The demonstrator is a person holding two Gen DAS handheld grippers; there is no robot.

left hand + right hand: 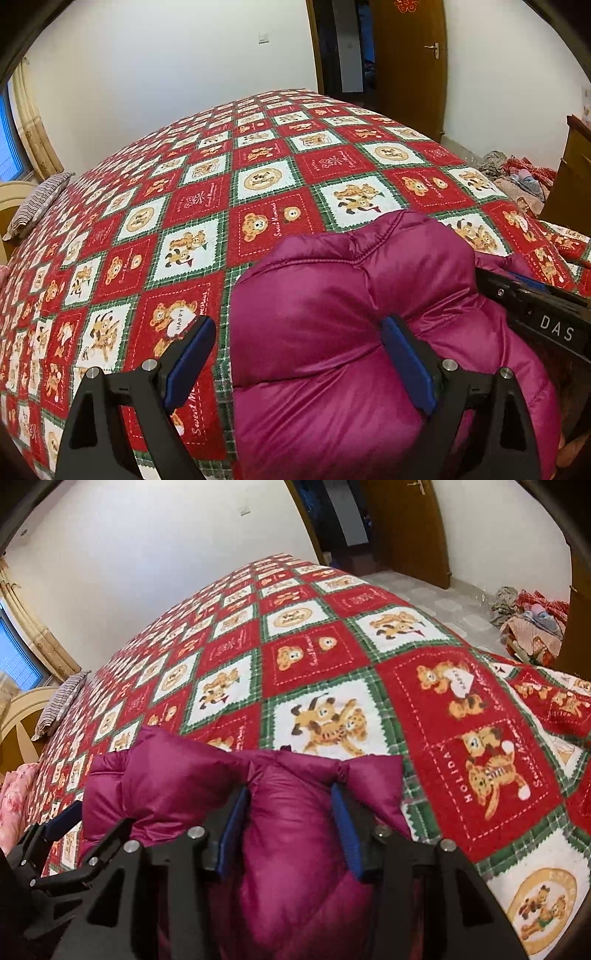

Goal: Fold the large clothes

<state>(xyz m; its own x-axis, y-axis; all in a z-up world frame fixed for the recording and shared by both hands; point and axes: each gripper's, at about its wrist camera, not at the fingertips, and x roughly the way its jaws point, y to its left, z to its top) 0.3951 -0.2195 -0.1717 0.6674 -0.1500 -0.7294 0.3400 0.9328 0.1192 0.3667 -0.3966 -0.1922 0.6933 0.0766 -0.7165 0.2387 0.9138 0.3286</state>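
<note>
A magenta puffer jacket (351, 314) lies bunched on the near edge of the bed, over the red-and-green teddy-bear blanket (207, 206). My left gripper (299, 332) is open wide; its right finger presses into the jacket and its left finger hangs over the blanket. In the right wrist view my right gripper (291, 801) is shut on a thick fold of the jacket (295, 834), which bulges between the blue pads (345, 827). The right gripper's body (539, 314) shows at the right edge of the left wrist view.
A striped pillow (37, 203) lies at the bed's far left by a curtained window. A pink quilt (14, 797) sits at the left. A pile of clothes (532, 620) lies on the floor at the right, near a wooden cabinet and an open door (406, 59).
</note>
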